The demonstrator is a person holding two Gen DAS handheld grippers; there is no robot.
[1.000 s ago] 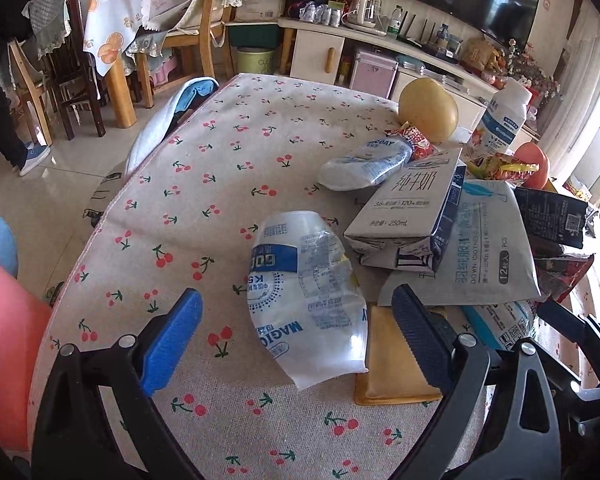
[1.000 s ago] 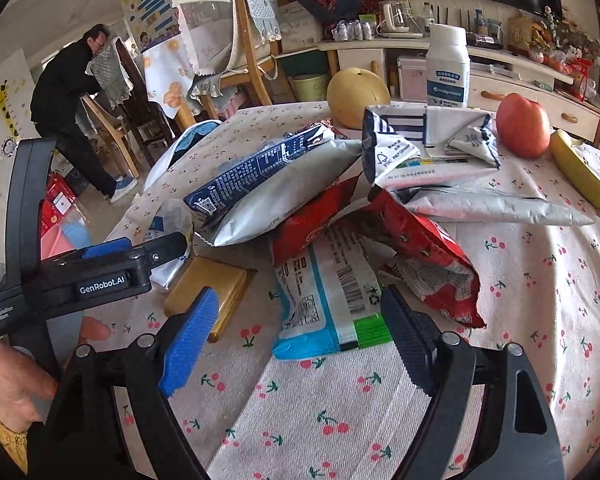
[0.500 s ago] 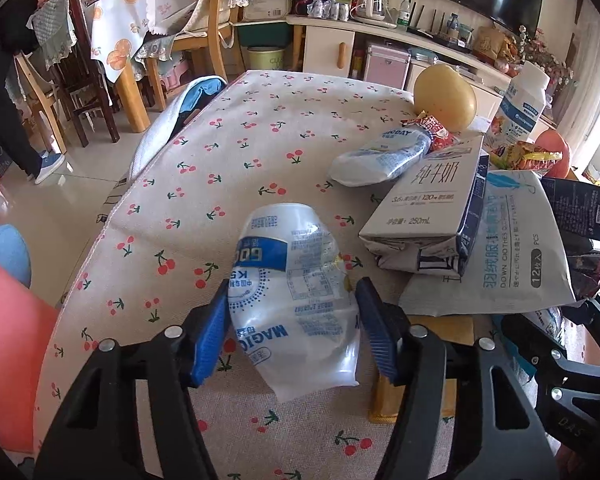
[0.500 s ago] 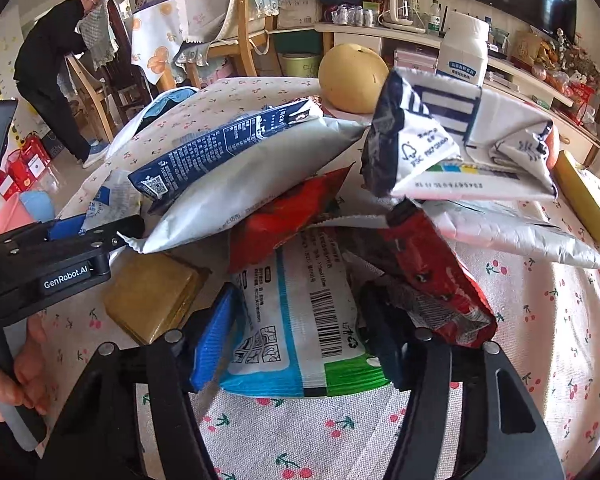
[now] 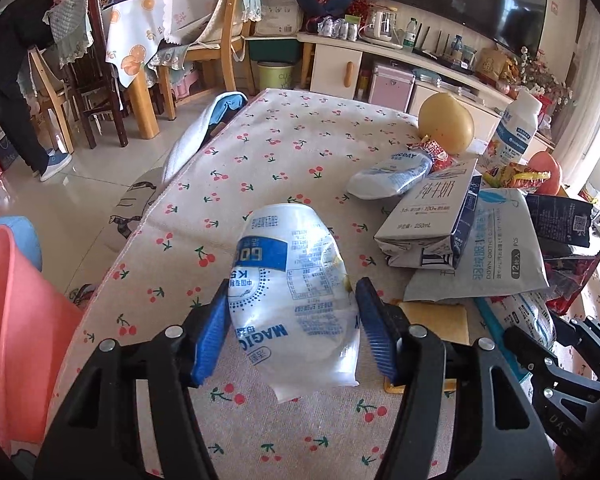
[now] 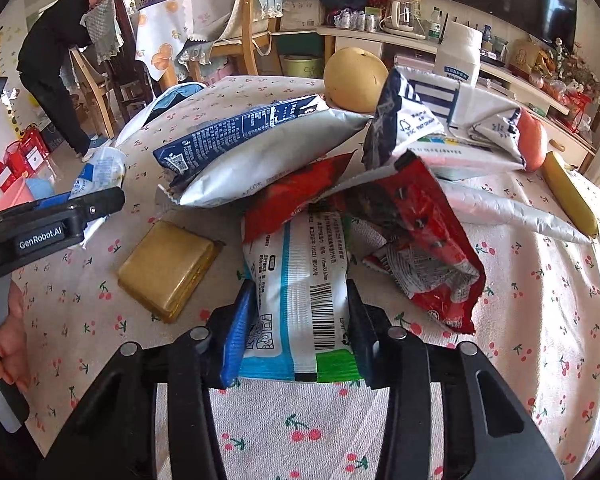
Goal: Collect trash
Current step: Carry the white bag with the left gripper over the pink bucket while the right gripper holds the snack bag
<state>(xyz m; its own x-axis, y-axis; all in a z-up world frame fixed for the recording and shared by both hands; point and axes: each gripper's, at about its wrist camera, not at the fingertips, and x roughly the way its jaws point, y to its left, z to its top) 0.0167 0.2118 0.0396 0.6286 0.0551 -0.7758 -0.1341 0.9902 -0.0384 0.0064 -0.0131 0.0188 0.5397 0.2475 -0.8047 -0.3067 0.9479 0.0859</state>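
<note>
1. Now my left gripper (image 5: 292,320), wide open a second ago, is clamping the white pouch (image 5: 294,300), seemingly lifting it off the tablecloth (image 5: 260,152).
2. My right gripper (image 6: 298,320), likewise closed in, is pinching the barcode packet (image 6: 300,280).
3. A red wrapper (image 6: 428,248) and silver bag (image 6: 260,156) are overlapping it; a yellow block (image 6: 168,268) is lying just beside.

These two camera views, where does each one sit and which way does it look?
Left wrist view: rides on the left gripper, looking forward over the cherry-print table; its blue-padded fingers clamp a crumpled white plastic bag.
Right wrist view: rides on the right gripper, facing the wrapper pile; its fingers squeeze a white-and-blue barcoded packet, and the person's hand shows at left.
Shared: the yellow pear, the flat tan block, and the white bag, seen again in the right view.
</note>
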